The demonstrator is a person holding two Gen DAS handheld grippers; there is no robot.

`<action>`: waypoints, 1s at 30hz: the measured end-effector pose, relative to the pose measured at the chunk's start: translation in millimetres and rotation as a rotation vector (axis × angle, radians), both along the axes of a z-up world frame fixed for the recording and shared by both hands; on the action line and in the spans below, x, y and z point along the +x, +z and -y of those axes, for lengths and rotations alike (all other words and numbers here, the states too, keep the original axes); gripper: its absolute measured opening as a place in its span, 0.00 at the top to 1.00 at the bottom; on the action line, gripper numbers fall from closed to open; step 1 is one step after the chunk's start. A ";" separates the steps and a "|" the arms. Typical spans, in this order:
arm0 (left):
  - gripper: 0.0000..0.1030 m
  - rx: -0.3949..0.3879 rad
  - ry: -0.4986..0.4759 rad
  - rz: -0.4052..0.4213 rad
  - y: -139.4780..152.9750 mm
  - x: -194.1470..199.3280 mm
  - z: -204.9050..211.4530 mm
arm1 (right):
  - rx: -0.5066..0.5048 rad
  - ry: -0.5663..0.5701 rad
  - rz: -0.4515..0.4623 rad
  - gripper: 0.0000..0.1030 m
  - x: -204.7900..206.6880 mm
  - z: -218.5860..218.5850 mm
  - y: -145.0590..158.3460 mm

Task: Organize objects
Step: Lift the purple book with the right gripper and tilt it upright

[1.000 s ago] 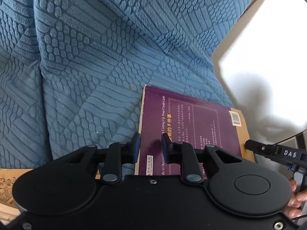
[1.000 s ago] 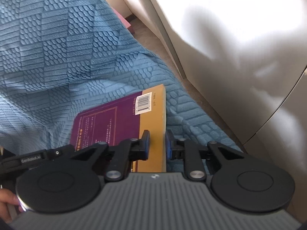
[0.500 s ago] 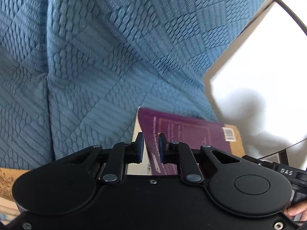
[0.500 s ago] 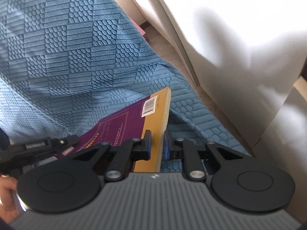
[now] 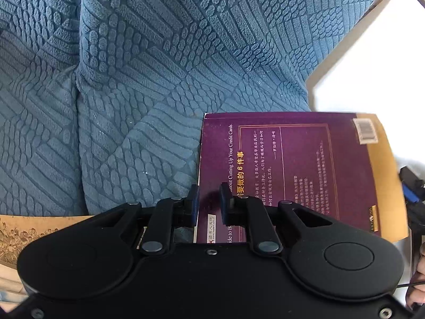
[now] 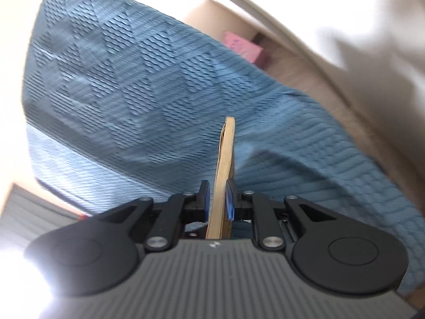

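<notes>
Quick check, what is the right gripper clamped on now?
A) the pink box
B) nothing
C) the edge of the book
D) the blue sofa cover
C: in the right wrist view the right gripper has both blue pads pressed against the book, seen edge-on.

book [image 5: 292, 170]: near edge hidden behind the left gripper's [image 5: 208, 202] body; small cover text too fine to read
right gripper [image 5: 410, 194]: only a dark sliver at the left-wrist picture's right edge
hand [image 5: 418, 279]: cut off at that same edge
sofa cover [image 6: 138, 85]: motion-blurred in the right-wrist view
pink object [image 6: 243, 47]: blurred, cannot be identified
lower left corner, right-wrist view: washed out by glare
</notes>
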State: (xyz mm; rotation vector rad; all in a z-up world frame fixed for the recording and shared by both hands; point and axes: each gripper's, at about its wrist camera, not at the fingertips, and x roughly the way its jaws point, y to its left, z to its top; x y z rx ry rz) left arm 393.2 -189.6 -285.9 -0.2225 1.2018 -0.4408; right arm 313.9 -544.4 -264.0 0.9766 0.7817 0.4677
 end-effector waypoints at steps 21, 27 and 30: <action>0.85 0.009 0.018 -0.003 0.0 1.9 -4.4 | -0.302 0.096 -0.137 0.79 20.6 -42.4 -15.0; 0.70 -0.126 0.091 -0.050 18.9 -3.4 -27.7 | -0.209 0.038 -0.129 0.86 4.2 -41.0 2.9; 0.57 -0.232 0.148 -0.073 34.4 -15.2 -43.0 | -0.221 0.030 -0.100 0.86 0.6 -52.8 21.9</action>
